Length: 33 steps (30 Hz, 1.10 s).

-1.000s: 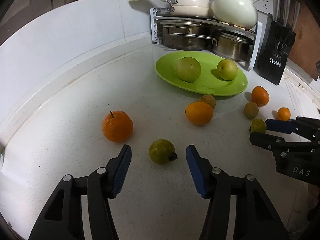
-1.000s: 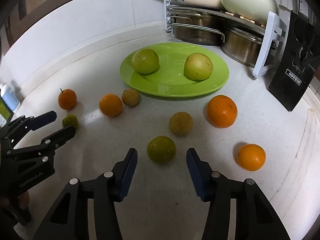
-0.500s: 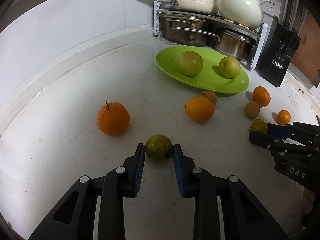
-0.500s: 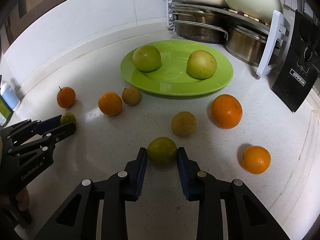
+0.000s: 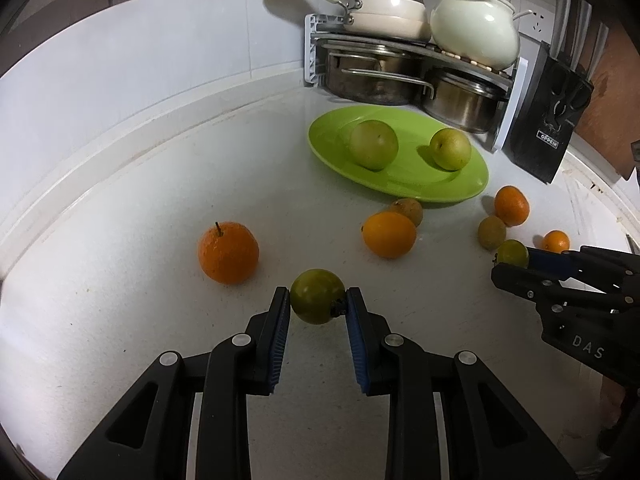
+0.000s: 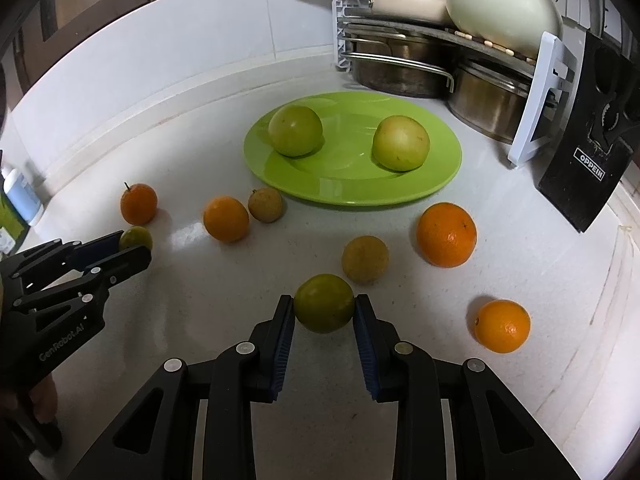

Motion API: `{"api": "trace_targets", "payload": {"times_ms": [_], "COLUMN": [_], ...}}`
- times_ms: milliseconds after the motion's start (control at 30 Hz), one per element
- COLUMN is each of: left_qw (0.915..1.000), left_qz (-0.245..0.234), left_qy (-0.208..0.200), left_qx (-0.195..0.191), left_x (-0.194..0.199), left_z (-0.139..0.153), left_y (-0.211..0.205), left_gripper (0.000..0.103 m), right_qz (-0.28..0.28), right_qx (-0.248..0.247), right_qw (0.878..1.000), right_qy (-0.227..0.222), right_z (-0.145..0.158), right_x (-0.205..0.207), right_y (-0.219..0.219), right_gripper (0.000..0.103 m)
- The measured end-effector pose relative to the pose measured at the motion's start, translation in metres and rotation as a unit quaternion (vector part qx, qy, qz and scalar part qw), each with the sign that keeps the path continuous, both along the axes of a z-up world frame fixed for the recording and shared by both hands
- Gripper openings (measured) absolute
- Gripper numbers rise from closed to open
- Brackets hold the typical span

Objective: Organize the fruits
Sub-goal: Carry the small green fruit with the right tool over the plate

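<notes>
In the left wrist view my left gripper (image 5: pixel 318 300) is shut on a small green citrus fruit (image 5: pixel 316 294), its blue pads pressing both sides just above the white counter. My right gripper (image 6: pixel 324 304) is likewise shut on another small green fruit (image 6: pixel 323 300). Each gripper also shows in the other's view: the right gripper (image 5: pixel 514 260) at the right edge, the left gripper (image 6: pixel 134 246) at the left edge. A lime-green plate (image 6: pixel 352 196) behind holds two large green fruits (image 6: pixel 295 130) (image 6: pixel 401 143). Several oranges, such as the stemmed orange (image 5: pixel 228 253), lie loose.
Two brownish round fruits (image 6: pixel 265 205) (image 6: pixel 365 259) lie among the oranges (image 6: pixel 446 234) (image 6: pixel 502 325). A rack of steel pots (image 6: pixel 400 68) with a white pot (image 6: pixel 504 0) stands at the back. A black knife block (image 6: pixel 588 160) is at the right, a bottle (image 6: pixel 18 196) at the left.
Both grippers stood open astride their green fruits a second ago; both have closed and now pinch them. The left gripper has edged forward to its fruit.
</notes>
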<state>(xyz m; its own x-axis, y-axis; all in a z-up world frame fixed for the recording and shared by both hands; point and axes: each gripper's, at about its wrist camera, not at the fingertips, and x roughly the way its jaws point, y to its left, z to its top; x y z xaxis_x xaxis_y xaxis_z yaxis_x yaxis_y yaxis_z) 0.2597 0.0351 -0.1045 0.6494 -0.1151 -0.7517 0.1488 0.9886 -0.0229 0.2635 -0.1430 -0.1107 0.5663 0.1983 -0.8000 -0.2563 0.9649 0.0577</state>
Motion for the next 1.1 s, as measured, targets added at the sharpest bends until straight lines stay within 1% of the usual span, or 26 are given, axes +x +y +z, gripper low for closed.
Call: {"api": "trace_targets", "payload": {"times_ms": [267, 533, 633, 767, 933, 1100], "left_qw": [0.9997, 0.9985, 0.9982, 0.9974, 0.9959, 0.9949], "left_qz": [-0.015, -0.033, -0.04, -0.054, -0.07, -0.081], "left_qy": [-0.02, -0.043, -0.045, -0.048, -0.057, -0.059], "left_qx": [-0.004, 0.002, -0.008, -0.01, 0.001, 0.002], "left_x": [-0.003, 0.009, 0.02, 0.038, 0.065, 0.096], "left_z": [0.019, 0.041, 0.047, 0.053, 0.062, 0.07], "left_y": [-0.005, -0.018, -0.022, -0.029, -0.041, -0.049], "left_gripper": [0.029, 0.029, 0.029, 0.029, 0.029, 0.029], "right_qz": [0.005, 0.012, 0.013, 0.013, 0.012, 0.012], "right_qx": [0.011, 0.015, 0.025, 0.026, 0.025, 0.02], "right_qw": [1.0, 0.998, 0.998, 0.998, 0.998, 0.998], "right_qy": [-0.021, -0.055, -0.056, -0.058, -0.063, -0.063], "right_z": [0.019, 0.043, 0.049, 0.054, 0.062, 0.068], "right_x": [0.0, 0.008, 0.018, 0.035, 0.062, 0.089], "right_y": [-0.002, -0.006, -0.009, -0.012, -0.017, -0.02], "right_gripper": [0.031, 0.031, 0.031, 0.031, 0.031, 0.031]}}
